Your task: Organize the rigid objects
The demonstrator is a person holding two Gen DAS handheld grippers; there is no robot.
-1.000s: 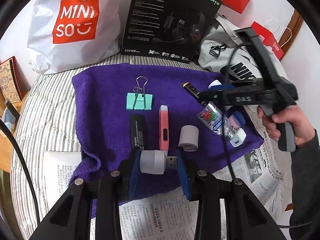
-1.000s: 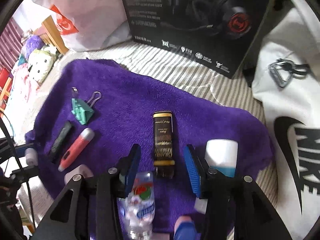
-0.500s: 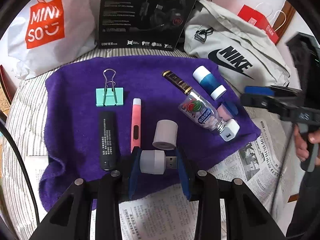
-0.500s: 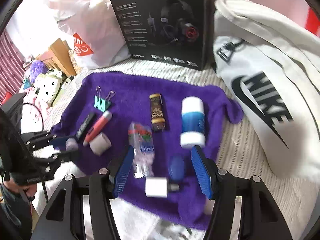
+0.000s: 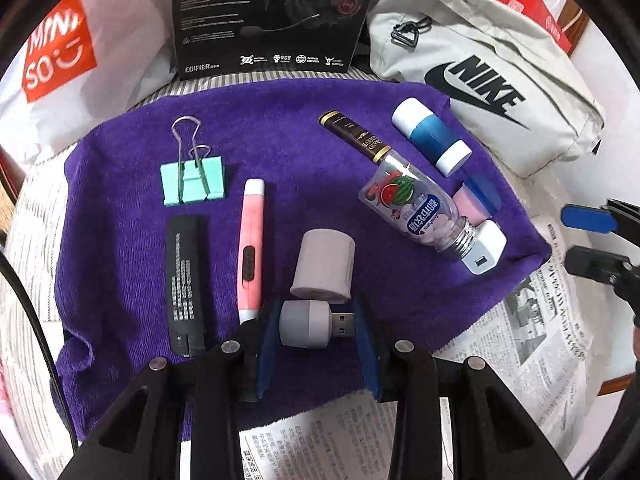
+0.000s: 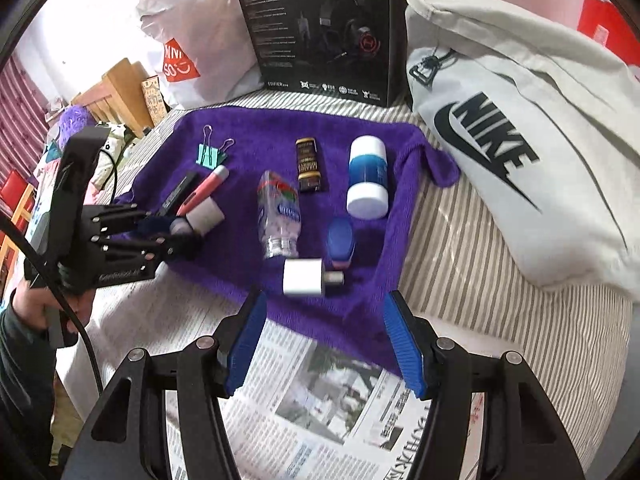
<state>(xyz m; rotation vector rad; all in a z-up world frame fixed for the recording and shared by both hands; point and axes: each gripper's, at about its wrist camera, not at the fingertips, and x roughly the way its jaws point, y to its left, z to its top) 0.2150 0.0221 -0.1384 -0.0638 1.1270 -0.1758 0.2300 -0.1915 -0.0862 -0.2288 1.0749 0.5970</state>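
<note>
The left tool [image 5: 318, 322] pinches a small grey USB plug [image 5: 306, 322] crosswise between its blue pads, the metal end pointing right. It hangs over the near edge of a purple towel [image 5: 300, 136] that lies on a striped bed [image 6: 460, 240], with newspaper [image 6: 320, 392] spread at the near side.

The right tool [image 6: 324, 340] is spread and holds nothing; its jaws have just been opening. It hovers above the newspaper and the near edge of the towel, just short of a white charger [image 6: 303, 277].

On the towel, seen from the left wrist: a mint binder clip [image 5: 192, 182] at the far left, a black stick [image 5: 187, 284] nearer below it, and a pink pen-shaped thing [image 5: 251, 248] to its right. A grey cap [image 5: 324, 266] stands just beyond the held plug. Further right a clear bottle of candy [image 5: 412, 210] lies tilted, its neck touching the white charger. A brown-and-gold tube [image 5: 356, 136] lies at the bottle's far end, and a blue-and-white tube [image 5: 431, 136] lies to the right of that. A small blue and pink thing [image 5: 478, 198] sits between the bottle and the towel's right edge.

Beyond the towel stand a white shopping bag [image 5: 60, 52], a black headset box [image 5: 272, 16] and a pale sports bag [image 5: 488, 80]. A hand [image 6: 52, 308] grips the left tool's handle.
</note>
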